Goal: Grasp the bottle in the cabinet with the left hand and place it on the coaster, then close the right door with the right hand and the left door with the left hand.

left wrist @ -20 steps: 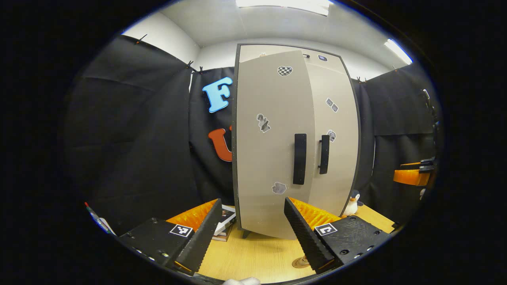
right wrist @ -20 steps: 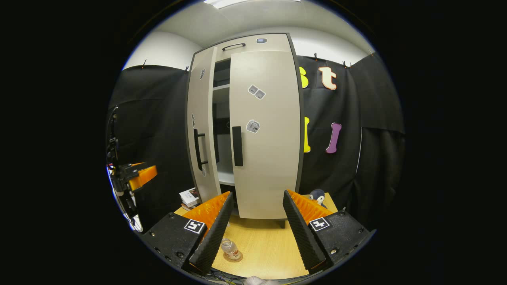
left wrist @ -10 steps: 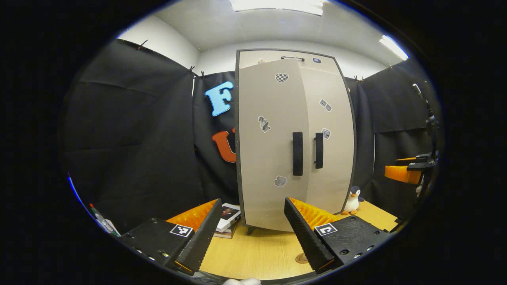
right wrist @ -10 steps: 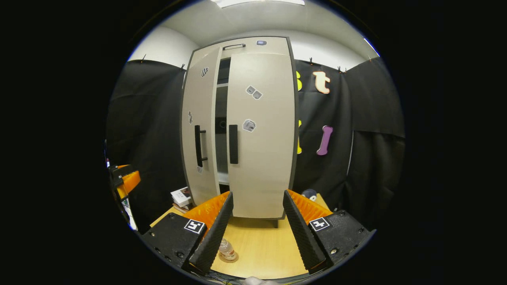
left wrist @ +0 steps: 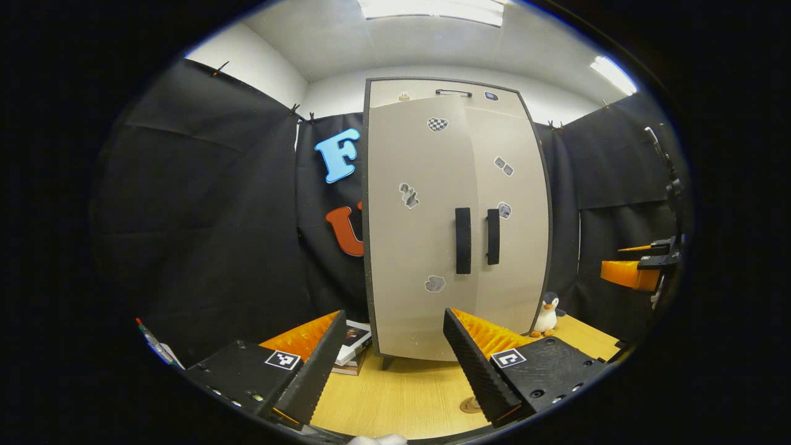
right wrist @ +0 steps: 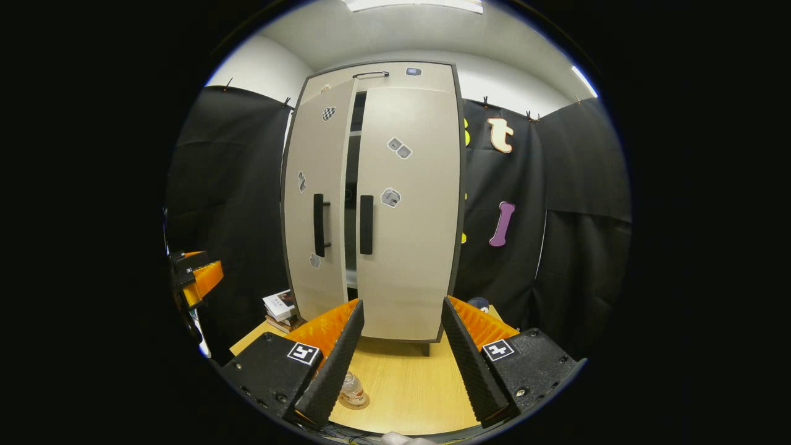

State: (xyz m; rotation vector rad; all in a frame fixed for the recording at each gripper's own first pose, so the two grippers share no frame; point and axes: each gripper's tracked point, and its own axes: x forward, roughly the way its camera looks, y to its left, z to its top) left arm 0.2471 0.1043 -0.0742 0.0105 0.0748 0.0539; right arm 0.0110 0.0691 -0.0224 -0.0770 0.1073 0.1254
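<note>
The tall beige cabinet (left wrist: 432,309) stands on the wooden table. In the right gripper view its right door (right wrist: 411,247) lies flush, while the left door (right wrist: 312,154) stays slightly ajar with a narrow dark gap beside it. The small clear bottle (right wrist: 353,388) stands upright on the round coaster (right wrist: 358,403), beside one finger. A sliver of the coaster (left wrist: 468,406) shows in the left gripper view. My left gripper (left wrist: 393,314) is open and empty, back from the doors. Also open and empty, my right gripper (right wrist: 401,303) faces the right door.
A stack of books (left wrist: 352,343) lies by the cabinet's left foot, and a toy penguin (left wrist: 546,315) stands at its right. The other gripper (left wrist: 636,272) hangs at the far right of the left gripper view. Black cloth walls close in both sides.
The left door has swung inward from clearly open to nearly shut. Both grippers have drawn back a little from the cabinet.
</note>
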